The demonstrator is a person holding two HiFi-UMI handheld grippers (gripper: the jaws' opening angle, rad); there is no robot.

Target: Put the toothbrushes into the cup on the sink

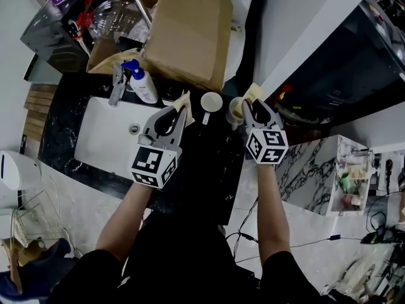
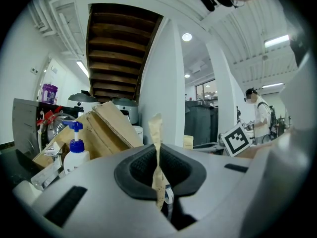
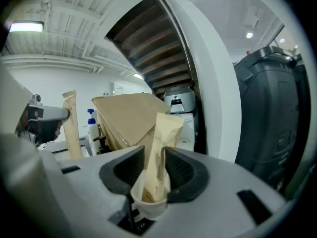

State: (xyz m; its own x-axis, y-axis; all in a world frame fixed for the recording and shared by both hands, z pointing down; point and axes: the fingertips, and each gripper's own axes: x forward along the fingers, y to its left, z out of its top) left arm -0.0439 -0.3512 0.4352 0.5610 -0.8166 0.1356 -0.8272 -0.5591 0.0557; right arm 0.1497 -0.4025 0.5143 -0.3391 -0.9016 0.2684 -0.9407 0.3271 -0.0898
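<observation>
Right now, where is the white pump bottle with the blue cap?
Head view, left of centre: the pump bottle stands behind the white sink, beside the faucet.

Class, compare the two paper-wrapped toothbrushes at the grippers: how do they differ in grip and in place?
Left toothbrush: clamped in the left gripper's shut jaws, in no cup. Right toothbrush: standing in the cup, the right gripper's jaws open around it. Both are in tan paper wrappers.
</observation>
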